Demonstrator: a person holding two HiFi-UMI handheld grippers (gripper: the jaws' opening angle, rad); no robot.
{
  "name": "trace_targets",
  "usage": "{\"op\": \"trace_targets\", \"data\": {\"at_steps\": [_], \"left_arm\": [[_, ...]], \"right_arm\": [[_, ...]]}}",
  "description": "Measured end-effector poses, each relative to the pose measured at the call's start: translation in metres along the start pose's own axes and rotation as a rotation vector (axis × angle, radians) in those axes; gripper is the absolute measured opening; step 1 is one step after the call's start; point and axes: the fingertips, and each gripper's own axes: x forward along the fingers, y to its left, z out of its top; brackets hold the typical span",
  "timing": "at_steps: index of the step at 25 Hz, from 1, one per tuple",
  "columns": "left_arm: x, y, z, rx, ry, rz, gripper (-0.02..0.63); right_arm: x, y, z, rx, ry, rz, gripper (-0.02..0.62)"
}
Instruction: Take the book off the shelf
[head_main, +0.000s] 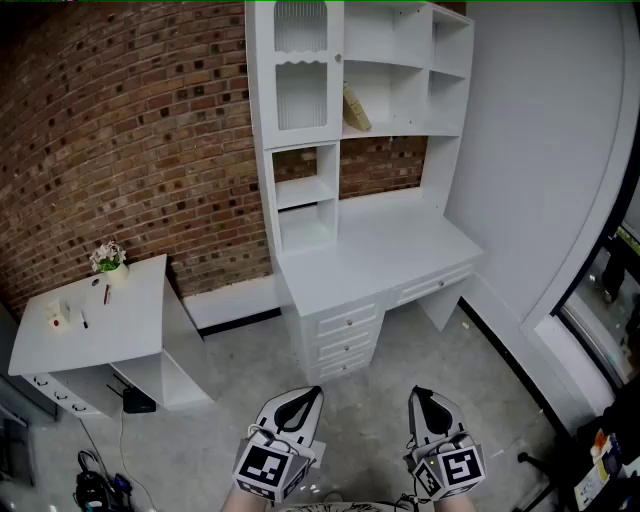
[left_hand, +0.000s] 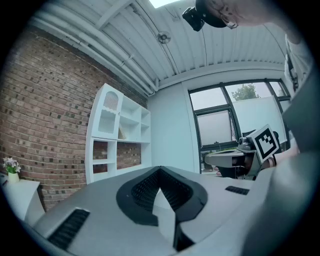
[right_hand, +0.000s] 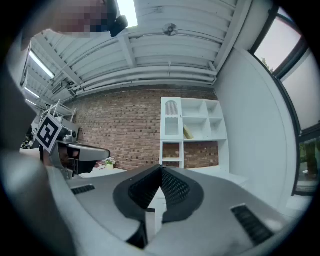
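Study-like room, brick wall (head_main: 130, 130), white desk (head_main: 385, 250) with shelf hutch (head_main: 300, 100), large windows (left_hand: 235, 122)

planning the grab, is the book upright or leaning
Leaning: the book tilts, top to the left, against the left wall of its shelf compartment.

The brick wall (head_main: 130, 130) is red-brown, flecked with darker bricks. The shelf unit (head_main: 400, 60), its ribbed cabinet door (head_main: 300, 95), the worktop (head_main: 380, 260) and the side table (head_main: 100, 330) are white. The book (head_main: 355, 108) is tan. The floor (head_main: 430, 350) is mottled grey. The left gripper (head_main: 300, 395) and right gripper (head_main: 420, 395) are pale grey, with black textured fingers (right_hand: 175, 187) and black-and-white square markers.
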Motion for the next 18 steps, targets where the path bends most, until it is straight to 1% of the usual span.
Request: {"op": "trace_targets", "data": {"at_steps": [8, 13, 18], "left_arm": [[0.003, 0.006, -0.006, 0.001, -0.012, -0.014, 0.015], [0.004, 0.009, -0.007, -0.012, -0.010, -0.019, 0.015], [0.008, 0.015, -0.012, -0.032, 0.002, -0.012, 0.015]], "right_arm": [[0.006, 0.003, -0.001, -0.009, 0.011, -0.006, 0.005], [0.014, 0.015, -0.008, -0.003, 0.051, 0.052, 0.006], [0.020, 0.006, -0.014, 0.043, 0.072, 0.009, 0.006]]}}
